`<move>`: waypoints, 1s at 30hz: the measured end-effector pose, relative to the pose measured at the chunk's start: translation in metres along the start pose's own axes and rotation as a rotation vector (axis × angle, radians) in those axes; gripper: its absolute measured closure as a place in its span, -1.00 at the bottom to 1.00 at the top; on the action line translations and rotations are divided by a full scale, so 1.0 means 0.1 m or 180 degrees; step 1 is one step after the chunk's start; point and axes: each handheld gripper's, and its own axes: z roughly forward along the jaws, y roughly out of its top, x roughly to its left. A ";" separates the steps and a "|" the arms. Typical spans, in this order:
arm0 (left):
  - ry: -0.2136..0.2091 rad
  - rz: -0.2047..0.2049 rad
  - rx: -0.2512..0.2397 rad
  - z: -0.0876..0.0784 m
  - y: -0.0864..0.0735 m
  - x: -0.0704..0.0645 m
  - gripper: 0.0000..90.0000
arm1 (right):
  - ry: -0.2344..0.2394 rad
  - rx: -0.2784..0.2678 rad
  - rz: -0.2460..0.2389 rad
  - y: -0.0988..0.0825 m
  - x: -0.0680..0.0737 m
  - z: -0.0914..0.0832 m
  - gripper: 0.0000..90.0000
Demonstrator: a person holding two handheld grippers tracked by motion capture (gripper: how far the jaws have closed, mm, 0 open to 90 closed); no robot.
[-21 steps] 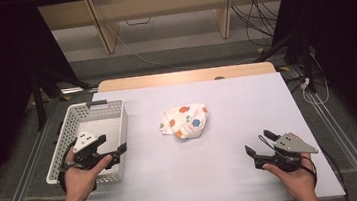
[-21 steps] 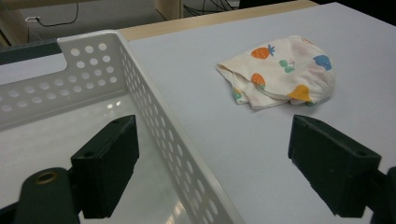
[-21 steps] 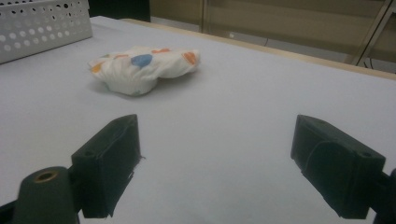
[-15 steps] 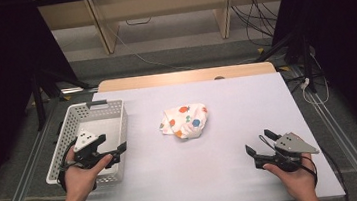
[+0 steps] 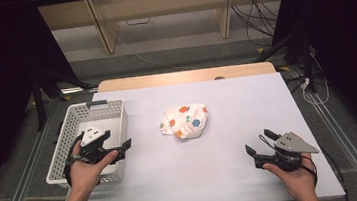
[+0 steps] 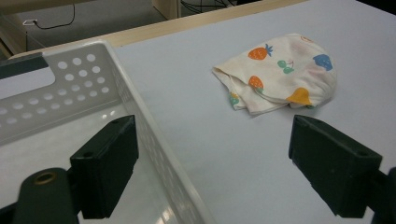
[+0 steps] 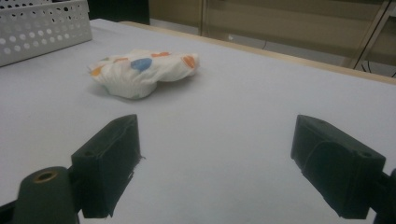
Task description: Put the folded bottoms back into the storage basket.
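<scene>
High view: fixed above the near edge of the tabletop (image 5: 247,108), looking forward and down, whole top in frame.

Left gripper view: rides low at the near left corner, over the white basket (image 6: 140,112), facing the patterned cloth (image 6: 280,74) from close by.

Right gripper view: near right corner, almost level with the top. All three share cloth and basket.

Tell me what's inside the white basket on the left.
The white basket looks empty where its floor shows. The left gripper and hand hover above its near end, covering that part of the floor.
</scene>
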 end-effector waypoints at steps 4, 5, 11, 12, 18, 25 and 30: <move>-0.0039 0.0038 0.0014 0.04 0.05 -0.06 -0.66 | 0.0001 -0.0010 -0.0005 0.00 0.00 0.00 -0.64; -0.0047 0.0053 0.0010 0.06 0.07 -0.08 -0.66 | 0.0007 -0.0006 -0.0009 0.00 0.01 0.01 -0.64; -0.0075 0.0087 0.0000 0.12 0.13 -0.15 -0.65 | 0.0023 0.0012 -0.0008 0.00 0.03 0.02 -0.64; -0.0081 0.0102 0.0005 0.13 0.14 -0.16 -0.65 | 0.0025 0.0009 -0.0009 0.00 0.03 0.02 -0.64; -0.0120 0.0113 0.0011 0.20 0.19 -0.22 -0.65 | 0.0031 0.0005 -0.0017 0.00 0.02 0.02 -0.64; -0.0178 0.0130 0.0029 0.33 0.26 -0.33 -0.65 | 0.0036 0.0046 -0.0035 0.00 0.03 0.02 -0.64; -0.0218 0.0150 0.0080 0.46 0.29 -0.40 -0.64 | 0.0042 0.0015 -0.0021 0.00 0.03 0.03 -0.64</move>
